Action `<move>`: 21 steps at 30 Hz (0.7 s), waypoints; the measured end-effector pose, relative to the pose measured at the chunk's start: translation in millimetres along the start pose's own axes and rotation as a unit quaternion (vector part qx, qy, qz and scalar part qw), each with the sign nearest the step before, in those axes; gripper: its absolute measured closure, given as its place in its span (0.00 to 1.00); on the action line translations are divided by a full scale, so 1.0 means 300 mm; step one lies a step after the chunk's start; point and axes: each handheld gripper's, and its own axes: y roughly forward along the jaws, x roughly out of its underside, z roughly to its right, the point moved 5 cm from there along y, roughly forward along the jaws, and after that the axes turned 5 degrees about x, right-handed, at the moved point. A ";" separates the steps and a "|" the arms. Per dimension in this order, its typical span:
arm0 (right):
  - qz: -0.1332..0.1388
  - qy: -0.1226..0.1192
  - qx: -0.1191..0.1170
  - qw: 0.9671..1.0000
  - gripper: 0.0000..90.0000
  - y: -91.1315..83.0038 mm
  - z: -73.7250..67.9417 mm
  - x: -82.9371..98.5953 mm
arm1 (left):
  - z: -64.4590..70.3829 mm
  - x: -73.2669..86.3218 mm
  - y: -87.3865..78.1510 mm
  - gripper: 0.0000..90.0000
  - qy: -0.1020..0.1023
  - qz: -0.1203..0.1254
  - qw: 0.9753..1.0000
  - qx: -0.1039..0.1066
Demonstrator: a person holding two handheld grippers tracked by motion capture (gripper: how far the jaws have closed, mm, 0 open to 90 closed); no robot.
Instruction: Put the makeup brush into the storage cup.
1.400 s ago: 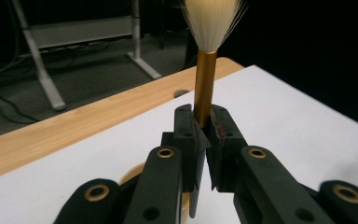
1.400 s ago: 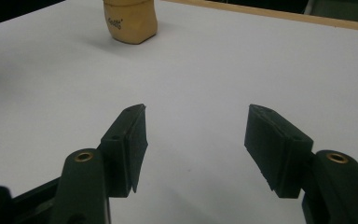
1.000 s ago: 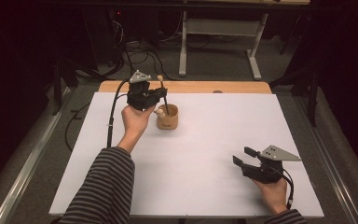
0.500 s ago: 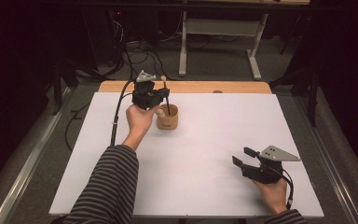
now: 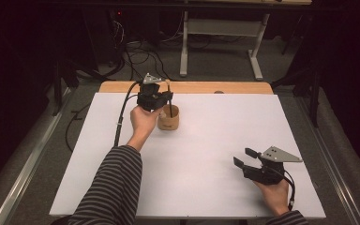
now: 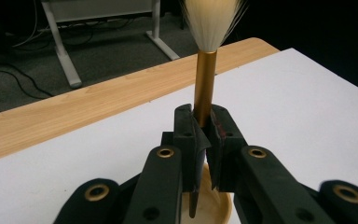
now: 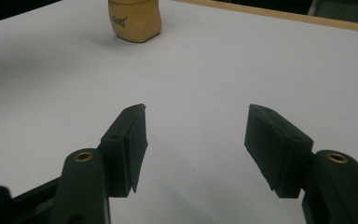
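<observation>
Left gripper view: brush (image 6: 204, 79) upright, gold ferrule, pale bristles up.

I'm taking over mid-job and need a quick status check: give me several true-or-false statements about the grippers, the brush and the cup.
1. The left gripper is shut on the brush. True.
2. The brush's bristles point down into the wooden cup. False: bristles point up; the handle end hangs over the cup.
3. The right gripper is open and holds nothing. True.
4. The cup lies tipped over on the white table. False: it stands upright.
</observation>
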 end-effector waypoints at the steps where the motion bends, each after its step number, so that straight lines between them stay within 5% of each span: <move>1: -0.002 0.000 0.001 1.000 0.45 0.000 0.002 0.001 | -0.001 0.003 0.005 0.92 0.000 -0.002 1.000 0.000; 19: -0.009 -0.007 -0.006 1.000 0.46 0.011 -0.004 0.003 | -0.015 0.025 0.045 0.92 0.004 -0.026 1.000 -0.013; 21: -0.009 -0.006 -0.007 1.000 0.46 0.012 -0.004 0.004 | -0.018 0.029 0.053 0.83 -0.004 -0.034 0.999 -0.010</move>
